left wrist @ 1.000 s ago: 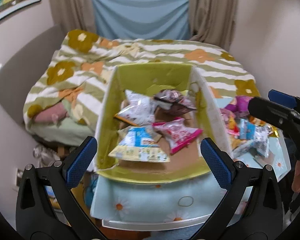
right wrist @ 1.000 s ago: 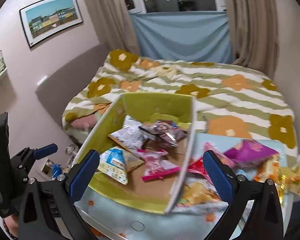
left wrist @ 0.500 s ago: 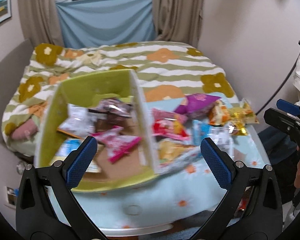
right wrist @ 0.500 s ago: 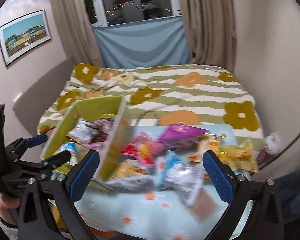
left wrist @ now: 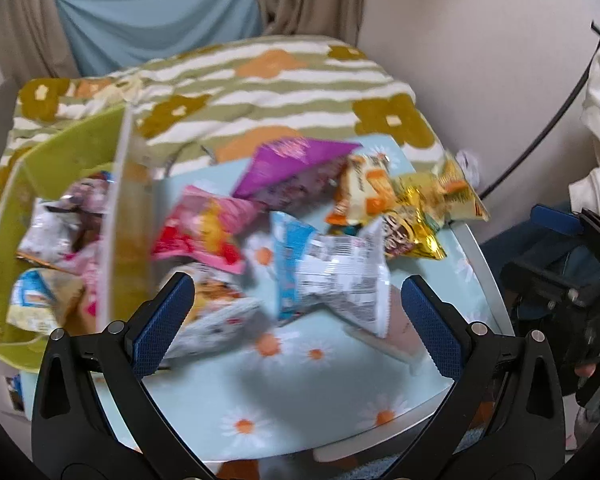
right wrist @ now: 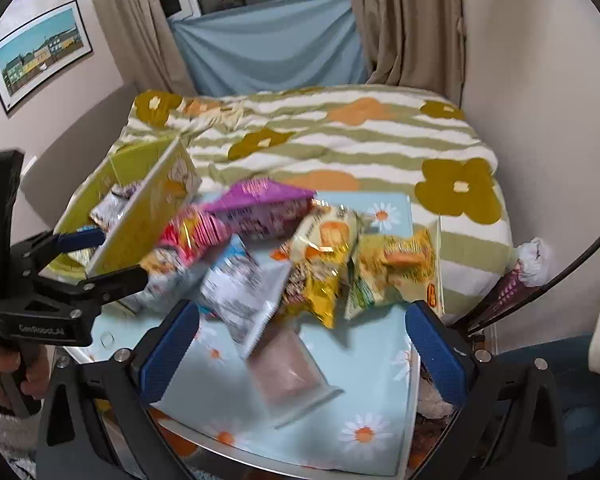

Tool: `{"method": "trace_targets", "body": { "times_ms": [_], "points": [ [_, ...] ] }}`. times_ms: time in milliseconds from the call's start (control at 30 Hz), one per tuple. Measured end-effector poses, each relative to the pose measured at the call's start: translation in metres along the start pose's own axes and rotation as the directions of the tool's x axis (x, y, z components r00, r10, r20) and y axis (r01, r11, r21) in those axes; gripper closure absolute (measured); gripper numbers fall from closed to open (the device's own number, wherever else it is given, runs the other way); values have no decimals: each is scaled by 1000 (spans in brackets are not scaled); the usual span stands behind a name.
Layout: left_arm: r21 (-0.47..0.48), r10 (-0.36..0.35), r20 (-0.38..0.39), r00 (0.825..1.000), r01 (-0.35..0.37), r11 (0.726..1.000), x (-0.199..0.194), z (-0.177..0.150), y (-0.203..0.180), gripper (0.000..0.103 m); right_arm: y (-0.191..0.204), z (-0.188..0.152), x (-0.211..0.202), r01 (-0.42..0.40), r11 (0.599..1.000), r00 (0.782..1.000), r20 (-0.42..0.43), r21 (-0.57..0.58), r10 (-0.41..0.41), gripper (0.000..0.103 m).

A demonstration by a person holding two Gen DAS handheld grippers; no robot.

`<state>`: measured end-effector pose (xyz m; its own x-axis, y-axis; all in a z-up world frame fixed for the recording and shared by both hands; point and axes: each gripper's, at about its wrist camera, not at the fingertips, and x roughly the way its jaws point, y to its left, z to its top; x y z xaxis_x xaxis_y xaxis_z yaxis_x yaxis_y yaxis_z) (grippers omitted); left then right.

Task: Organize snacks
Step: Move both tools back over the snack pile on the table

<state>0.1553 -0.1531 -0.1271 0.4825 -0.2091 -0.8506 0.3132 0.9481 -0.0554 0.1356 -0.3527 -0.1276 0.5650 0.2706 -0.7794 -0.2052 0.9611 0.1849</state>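
Both grippers, left [left wrist: 296, 320] and right [right wrist: 300, 344], spread wide and empty, hover over loose snacks [left wrist: 332, 272] heaped right of the box [left wrist: 118, 240], likely choosing the next packet to bin.

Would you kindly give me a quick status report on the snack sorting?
Left hand-held gripper open, empty. Right hand-held gripper open, empty. Green box holds some packets; loose snack pile on the daisy-cloth table beside it. Nothing blocking.
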Motion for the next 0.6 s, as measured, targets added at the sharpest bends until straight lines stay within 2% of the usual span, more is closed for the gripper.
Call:
{"method": "trace_targets", "body": {
  "times_ms": [333, 600],
  "points": [
    [2, 35, -108, 994, -35, 999, 79, -4, -35, 0, -30, -46, 57, -104, 993, 988, -121, -63, 96, 0],
    [45, 91, -153, 984, -85, 995, 119, -8, -46, 0, -26, -66, 86, -148, 984, 977, -170, -101, 129, 0]
  ]
}}
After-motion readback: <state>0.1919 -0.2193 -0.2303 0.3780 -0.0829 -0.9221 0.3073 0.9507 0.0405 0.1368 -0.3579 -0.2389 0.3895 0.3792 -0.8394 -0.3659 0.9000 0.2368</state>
